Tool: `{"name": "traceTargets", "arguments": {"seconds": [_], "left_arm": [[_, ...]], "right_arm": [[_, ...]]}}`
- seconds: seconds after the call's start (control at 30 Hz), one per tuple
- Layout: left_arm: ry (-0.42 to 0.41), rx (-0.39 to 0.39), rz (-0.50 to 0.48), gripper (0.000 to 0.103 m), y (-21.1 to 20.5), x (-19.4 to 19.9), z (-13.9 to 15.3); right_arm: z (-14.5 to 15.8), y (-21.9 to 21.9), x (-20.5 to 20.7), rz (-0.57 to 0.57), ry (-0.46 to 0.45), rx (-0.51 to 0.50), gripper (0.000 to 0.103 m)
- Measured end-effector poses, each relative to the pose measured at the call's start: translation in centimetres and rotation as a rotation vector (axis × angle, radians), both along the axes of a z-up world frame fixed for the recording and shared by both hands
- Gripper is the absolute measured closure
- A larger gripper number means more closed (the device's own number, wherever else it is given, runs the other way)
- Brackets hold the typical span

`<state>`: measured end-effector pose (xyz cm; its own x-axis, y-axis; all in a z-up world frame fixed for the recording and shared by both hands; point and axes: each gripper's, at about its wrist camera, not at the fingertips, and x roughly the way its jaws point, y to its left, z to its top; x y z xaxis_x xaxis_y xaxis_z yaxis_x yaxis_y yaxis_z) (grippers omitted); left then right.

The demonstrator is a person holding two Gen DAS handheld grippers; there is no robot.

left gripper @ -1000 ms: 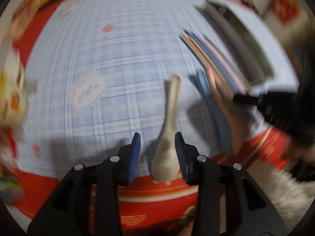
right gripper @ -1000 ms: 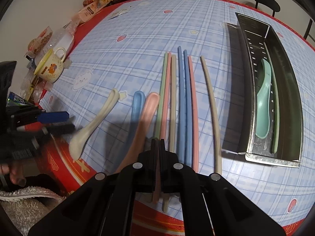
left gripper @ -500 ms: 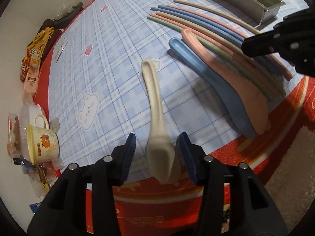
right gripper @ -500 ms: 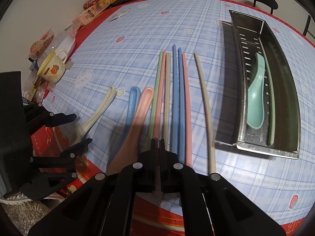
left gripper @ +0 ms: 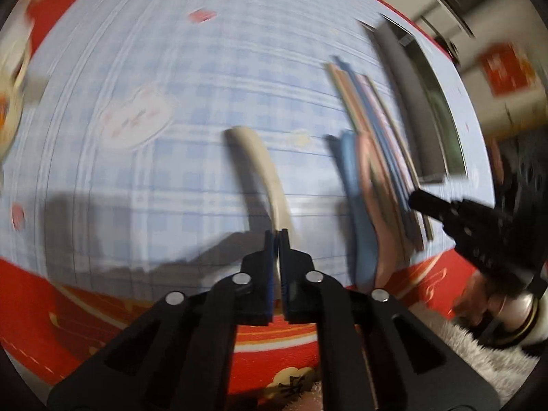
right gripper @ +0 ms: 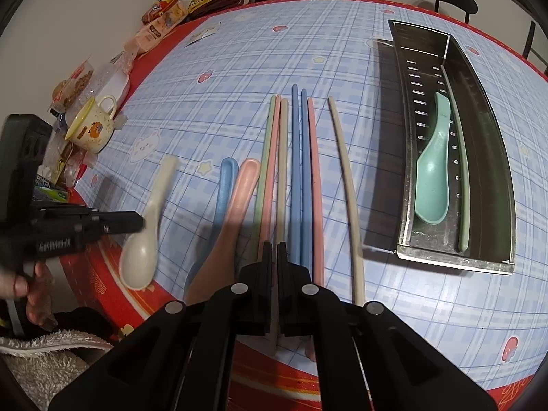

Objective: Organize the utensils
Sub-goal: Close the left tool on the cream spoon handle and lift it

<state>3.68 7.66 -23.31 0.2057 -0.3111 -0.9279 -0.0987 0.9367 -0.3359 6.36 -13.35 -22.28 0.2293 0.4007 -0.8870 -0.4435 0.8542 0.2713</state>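
My left gripper (left gripper: 277, 234) is shut on the cream spoon (left gripper: 263, 167) near its bowl; the view is blurred. In the right wrist view the cream spoon (right gripper: 147, 229) sits in the left gripper (right gripper: 137, 222), tilted, bowl over the table's red edge. My right gripper (right gripper: 273, 250) is shut and holds nothing, above the near ends of several coloured chopsticks (right gripper: 296, 171). A blue spoon (right gripper: 224, 188) and a pink spoon (right gripper: 236, 205) lie left of them. The steel tray (right gripper: 407, 171) on the right holds a teal spoon (right gripper: 433, 171) and a pale green chopstick (right gripper: 460, 171).
A yellow mug (right gripper: 90, 128) and snack packets (right gripper: 171, 10) crowd the table's left and far edge. A black chair (right gripper: 452, 0) stands beyond the table. A hand and a fluffy cloth (right gripper: 41, 359) are below the red table edge at the left.
My left gripper closed on the cream spoon and swung it, so its handle tip moved left. My right gripper stayed shut, hardly moving.
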Motion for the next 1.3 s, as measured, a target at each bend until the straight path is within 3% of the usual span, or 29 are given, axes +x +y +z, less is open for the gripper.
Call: {"name": "traceTargets", "arguments": {"seconds": [0.17, 0.3, 0.43, 0.57, 1.0, 1.1, 1.17, 1.3], "left_arm": [[0.033, -0.046, 0.044, 0.098, 0.9, -1.3, -1.1], [-0.004, -0.056, 0.035, 0.097, 0.6, -1.4, -0.6], [-0.053, -0.065, 0.054, 0.075, 1.6, 0.0, 0.1], [-0.076, -0.084, 0.056, 0.07, 1.6, 0.7, 0.3], [-0.066, -0.129, 0.033, 0.073, 1.0, 2.7, -1.8], [-0.068, -0.145, 0.012, 0.079, 0.7, 3.0, -2.1], [-0.06, -0.158, -0.008, 0.09, 0.4, 3.2, -2.5], [-0.074, -0.154, -0.05, 0.091, 0.1, 3.3, -2.7]], "right_arm": [[-0.1, 0.1, 0.1, -0.001, 0.003, -0.005, 0.099], [-0.1, 0.3, 0.1, -0.004, 0.007, -0.01, 0.099], [-0.1, 0.5, 0.2, 0.001, 0.006, -0.017, 0.099], [-0.1, 0.6, 0.2, 0.001, 0.007, -0.028, 0.099], [-0.5, 1.1, 0.1, 0.001, 0.024, -0.064, 0.099], [-0.6, 1.8, 0.3, 0.013, 0.024, -0.071, 0.099], [-0.7, 2.2, 0.6, 0.013, 0.023, -0.076, 0.099], [-1.2, 2.6, 1.6, -0.007, 0.047, -0.08, 0.099]]}}
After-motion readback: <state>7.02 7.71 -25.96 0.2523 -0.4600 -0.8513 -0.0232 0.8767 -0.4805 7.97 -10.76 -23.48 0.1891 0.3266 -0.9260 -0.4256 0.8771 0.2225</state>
